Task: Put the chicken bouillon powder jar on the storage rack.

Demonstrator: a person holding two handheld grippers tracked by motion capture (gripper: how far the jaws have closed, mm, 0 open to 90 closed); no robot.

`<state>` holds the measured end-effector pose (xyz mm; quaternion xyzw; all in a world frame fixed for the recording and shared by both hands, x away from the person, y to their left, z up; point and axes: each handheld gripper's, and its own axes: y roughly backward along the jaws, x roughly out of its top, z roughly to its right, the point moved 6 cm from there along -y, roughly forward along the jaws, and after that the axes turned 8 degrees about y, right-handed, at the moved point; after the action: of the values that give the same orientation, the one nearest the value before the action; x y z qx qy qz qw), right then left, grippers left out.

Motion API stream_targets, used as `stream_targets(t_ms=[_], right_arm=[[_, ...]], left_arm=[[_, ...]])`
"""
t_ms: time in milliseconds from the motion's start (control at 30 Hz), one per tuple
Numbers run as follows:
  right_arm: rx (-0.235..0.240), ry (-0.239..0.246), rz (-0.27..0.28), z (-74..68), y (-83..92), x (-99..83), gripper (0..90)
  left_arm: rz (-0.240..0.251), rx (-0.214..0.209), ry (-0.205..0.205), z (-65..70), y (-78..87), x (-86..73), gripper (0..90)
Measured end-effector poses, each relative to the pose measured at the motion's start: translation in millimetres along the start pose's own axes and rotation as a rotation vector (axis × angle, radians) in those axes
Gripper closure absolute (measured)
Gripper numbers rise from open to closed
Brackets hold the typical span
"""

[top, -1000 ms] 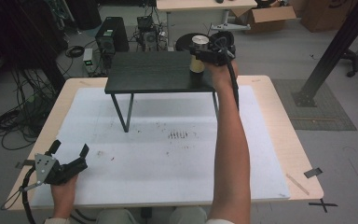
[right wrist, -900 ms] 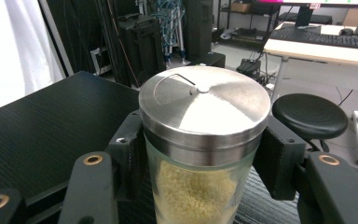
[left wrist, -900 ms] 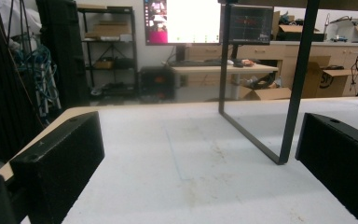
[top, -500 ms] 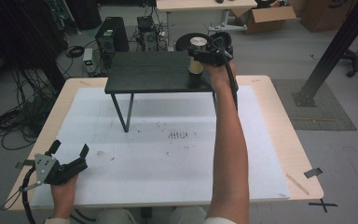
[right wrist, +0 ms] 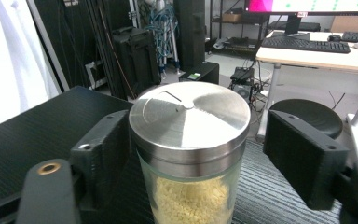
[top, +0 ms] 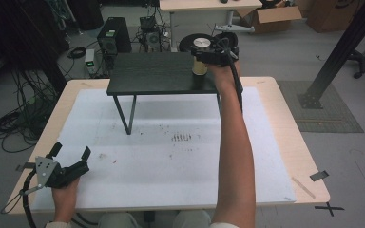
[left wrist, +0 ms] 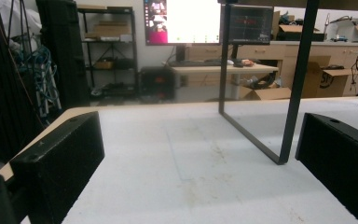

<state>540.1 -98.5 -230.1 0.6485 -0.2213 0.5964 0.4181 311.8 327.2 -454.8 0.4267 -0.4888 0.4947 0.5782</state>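
Note:
A glass jar (top: 199,66) of yellow powder with a steel lid stands upright on the small black table (top: 157,73), at its right end. My right gripper (top: 203,53) reaches around it from the right. In the right gripper view the jar (right wrist: 189,140) sits between the jaws of the right gripper (right wrist: 200,140). The jaws have just been opening: the right-hand jaw stands clear of the glass and the left-hand one lies close beside it. My left gripper (top: 71,151) rests open at the table's front left corner, with nothing between its jaws in the left gripper view (left wrist: 200,158).
A white mat (top: 171,156) covers the big wooden table. The black table's thin metal leg (left wrist: 293,93) rises just ahead of the left gripper. A round black stool (right wrist: 307,114) and a desk stand beyond the far edge.
The right gripper's jaws have spread apart around the jar, which stays upright on the black table. Both hands have kept their places.

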Motion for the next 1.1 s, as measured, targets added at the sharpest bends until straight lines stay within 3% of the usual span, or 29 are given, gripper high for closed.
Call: stream_targets(t_ms=[300, 500, 1100], right_arm=[[-0.010, -0.014, 0.015, -0.8, 2.9, 1.3, 12.3], [-0.010, -0.037, 0.054, -2.6, 7.3, 3.4, 3.6], [0.017, 0.002, 0.058, -17.2, 29.5, -1.9, 0.1]], left_arm=[[0.000, 0.000, -0.001, 0.0, 0.0, 0.0, 1.5], [-0.003, 0.000, -0.001, 0.1, -0.2, -0.1, 1.5], [-0.002, 0.000, -0.002, 0.1, -0.2, -0.1, 1.6]])
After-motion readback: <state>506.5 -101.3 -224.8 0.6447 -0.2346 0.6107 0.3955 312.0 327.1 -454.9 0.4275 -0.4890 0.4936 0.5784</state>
